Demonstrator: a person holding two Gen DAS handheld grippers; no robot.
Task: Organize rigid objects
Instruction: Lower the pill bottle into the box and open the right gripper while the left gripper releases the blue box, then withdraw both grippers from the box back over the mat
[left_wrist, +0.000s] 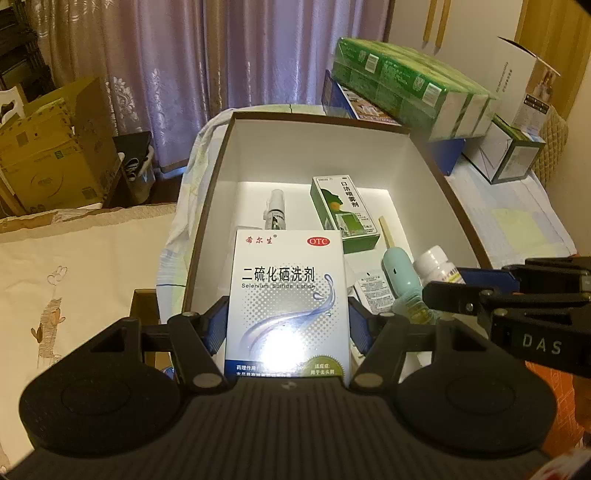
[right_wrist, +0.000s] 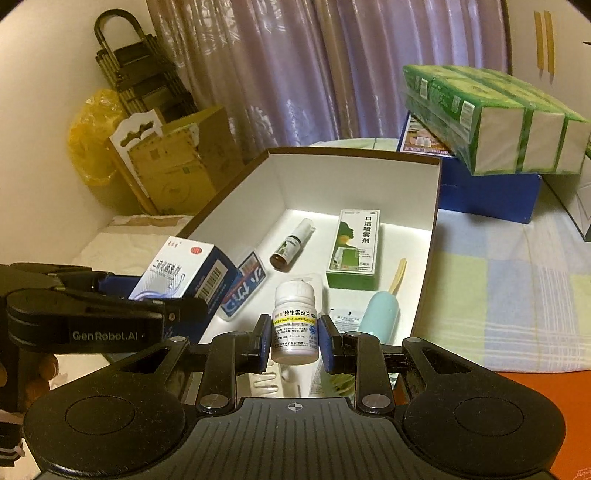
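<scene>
My left gripper is shut on a white and blue lotion carton, held upright over the near end of the open white storage box. In the right wrist view that carton shows at the left, above the box's near left corner. My right gripper is shut on a small white pill bottle, also over the near end of the box. Inside lie a green spray carton, a small brown spray bottle, a teal device and a blue and white sachet.
A stack of green tissue packs sits on a blue box behind the storage box. Cardboard cartons stand at the left by a purple curtain. A checked cloth covers the surface to the right.
</scene>
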